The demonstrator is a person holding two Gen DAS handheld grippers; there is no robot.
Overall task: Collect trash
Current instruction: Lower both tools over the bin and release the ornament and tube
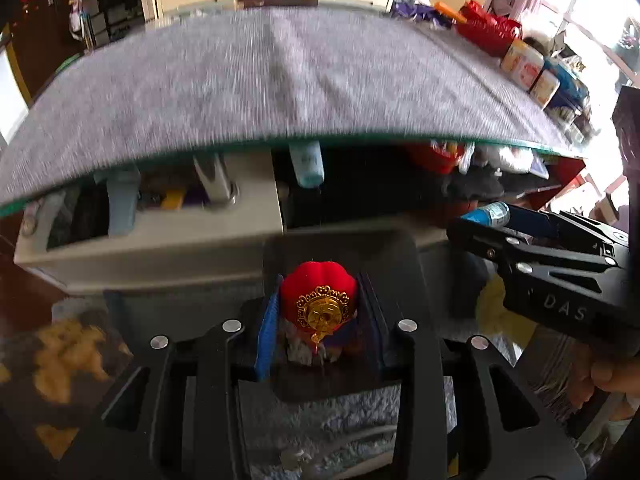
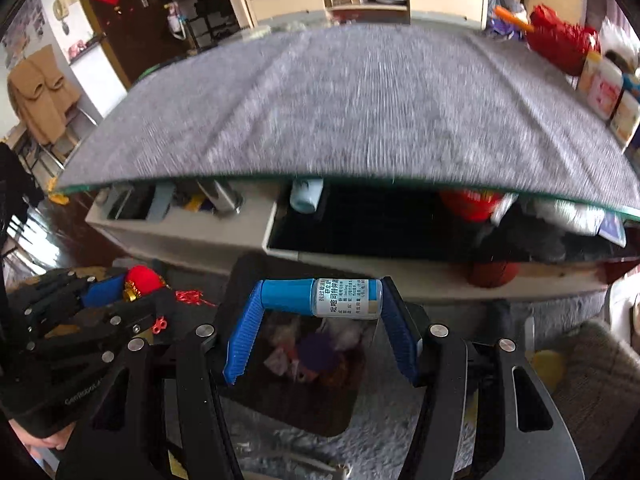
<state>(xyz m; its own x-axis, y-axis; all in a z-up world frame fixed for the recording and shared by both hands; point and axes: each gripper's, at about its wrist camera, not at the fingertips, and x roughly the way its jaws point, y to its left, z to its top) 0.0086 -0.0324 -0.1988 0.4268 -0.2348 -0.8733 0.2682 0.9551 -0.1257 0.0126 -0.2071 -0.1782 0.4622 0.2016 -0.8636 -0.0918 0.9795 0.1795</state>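
1. Left hand-held gripper (image 1: 320, 312): jaws clamped on a red lantern ornament (image 1: 318, 294) w/ gold medallion facing the cam; the ornament sits between the blue pads, at the tips.
2. Right hand-held gripper (image 2: 320, 300): jaws closed on a small blue bottle (image 2: 320, 297), held crosswise, blue cap end vs left pad, white label end vs right pad.
3. Both hand-held grippers hang side by side, near each other, over a dark trash bin (image 2: 296, 412) on the grey rug (image 2: 400, 440); bin already has crumpled wrappers inside.
4. Bottle is directly above the bin opening in right wrist view; ornament above bin's far edge in left wrist view.
5. Ahead: table (image 1: 280, 80) w/ grey cloth top, cluttered shelf below.
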